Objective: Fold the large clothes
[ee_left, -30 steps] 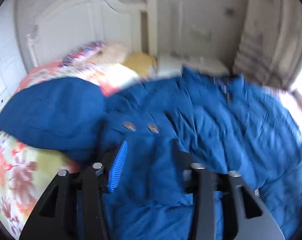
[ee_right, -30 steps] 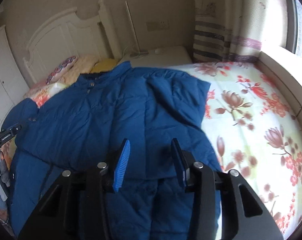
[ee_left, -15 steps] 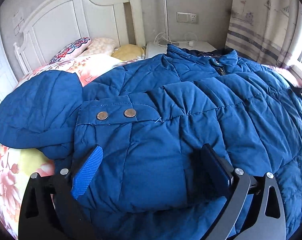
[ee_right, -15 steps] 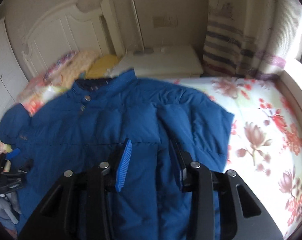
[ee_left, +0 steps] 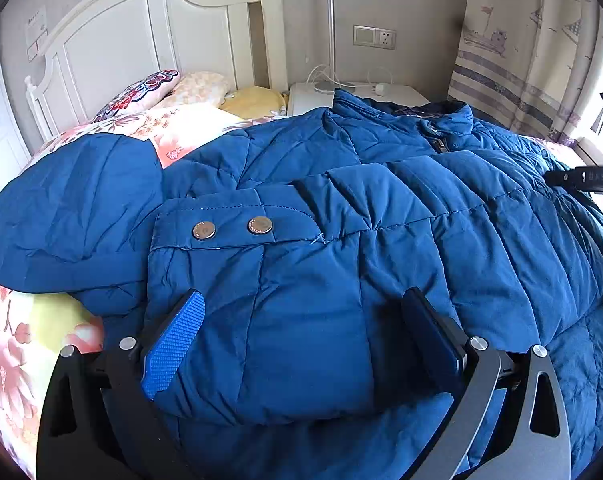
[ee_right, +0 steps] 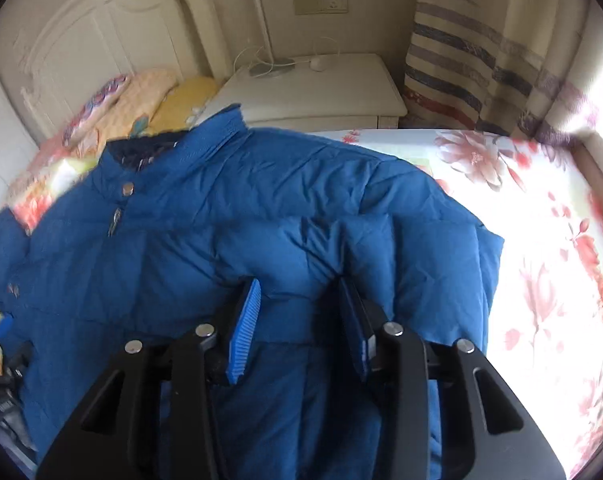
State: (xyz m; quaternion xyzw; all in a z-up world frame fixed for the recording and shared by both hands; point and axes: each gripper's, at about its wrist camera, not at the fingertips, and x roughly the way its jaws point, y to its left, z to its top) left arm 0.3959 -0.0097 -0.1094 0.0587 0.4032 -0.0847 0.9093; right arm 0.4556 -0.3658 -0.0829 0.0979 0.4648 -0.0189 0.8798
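Left wrist view: the left gripper (ee_left: pixel 301 336) has its jaws spread wide, having just been opening, and a folded sleeve of the blue jacket (ee_left: pixel 341 216) lies between them with its padded bulk filling most of the gap; the pads (ee_left: pixel 173 344) sit at its sides without pinching it. Just past the jaws the sleeve cuff (ee_left: pixel 229 228) carries two metal snaps (ee_left: pixel 260 225); they bear stamped lettering too small to read. The jacket spreads across the bed (ee_left: pixel 9 344), its hood (ee_left: pixel 69 208) lying to the left on the floral sheet.

In the right wrist view, the right gripper (ee_right: pixel 297 312) stands with its jaws partly apart over the jacket's other sleeve, which is folded in over the body; the cloth lies under and between the fingers, and whether the pads press on it cannot be told. The collar (ee_right: pixel 205 140) points toward the nightstand (ee_right: pixel 313 92), with the wall socket (ee_right: pixel 321 2) above it.
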